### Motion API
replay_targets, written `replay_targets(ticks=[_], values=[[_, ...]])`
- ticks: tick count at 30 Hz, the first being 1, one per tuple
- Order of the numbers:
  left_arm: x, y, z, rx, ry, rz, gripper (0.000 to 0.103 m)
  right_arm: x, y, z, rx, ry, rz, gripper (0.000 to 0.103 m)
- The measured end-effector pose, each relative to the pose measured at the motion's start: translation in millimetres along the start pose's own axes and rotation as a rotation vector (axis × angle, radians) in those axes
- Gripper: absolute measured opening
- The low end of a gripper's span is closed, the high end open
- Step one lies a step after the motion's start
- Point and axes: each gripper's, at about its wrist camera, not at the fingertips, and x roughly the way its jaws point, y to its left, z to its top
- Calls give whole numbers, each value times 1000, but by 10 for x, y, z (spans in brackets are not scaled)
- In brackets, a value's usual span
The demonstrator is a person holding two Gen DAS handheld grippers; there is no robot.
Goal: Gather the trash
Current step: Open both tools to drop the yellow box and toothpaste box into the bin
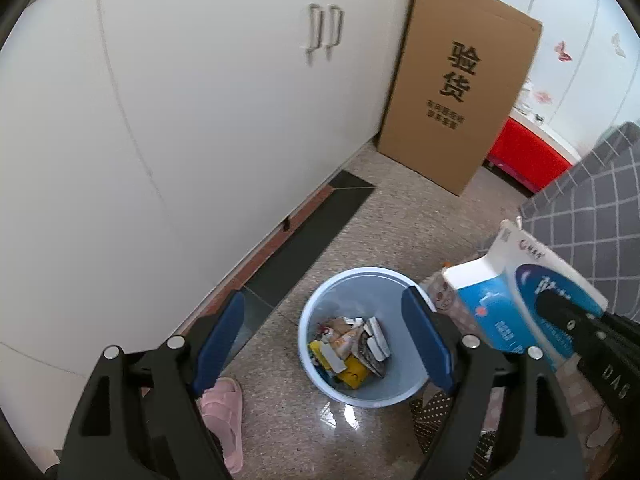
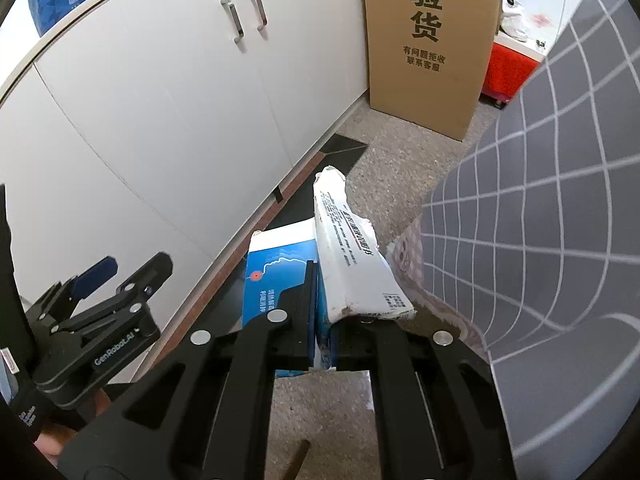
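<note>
Floor [image 1: 400, 220] is speckled stone-look stuff, polished enough to throw a glare near the bin [image 1: 404, 394], which is smooth pale blue plastic. Cabinet doors [image 1: 200, 120] are matt white with brushed metal handles [image 2: 256, 10]. The big box [image 1: 460, 92] is plain brown cardboard, the held carton [image 2: 276, 280] glossy printed card with torn, crumpled white edges. Pink slipper [image 1: 228, 412] looks like soft foam. Grey gridded cloth [image 2: 540, 220] on the right.

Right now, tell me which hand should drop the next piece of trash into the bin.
Right. The right tool is shut on the blue and white box, beside the blue bin. The left tool hangs over the bin, open and empty.
</note>
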Motion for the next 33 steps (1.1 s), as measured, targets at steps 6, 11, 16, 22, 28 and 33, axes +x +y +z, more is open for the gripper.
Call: replay_targets(ticks=[6, 11, 16, 22, 28, 33], values=[[42, 123, 35, -14, 16, 56, 79, 81, 68, 131, 0, -16, 6, 6], [63, 203, 60, -39, 24, 65, 79, 218, 59, 180, 8, -23, 2, 21], [44, 217, 71, -43, 29, 69, 79, 232, 28, 171, 38, -26, 19, 61], [-95, 220, 83, -54, 23, 59, 79, 61, 94, 116, 31, -30, 45, 61], [-404, 142, 70, -41, 1, 51, 79, -284, 156, 9, 80, -38, 114, 65], [-803, 115, 44, -32, -41, 51, 82, -639, 192, -97, 127, -42, 165, 69]])
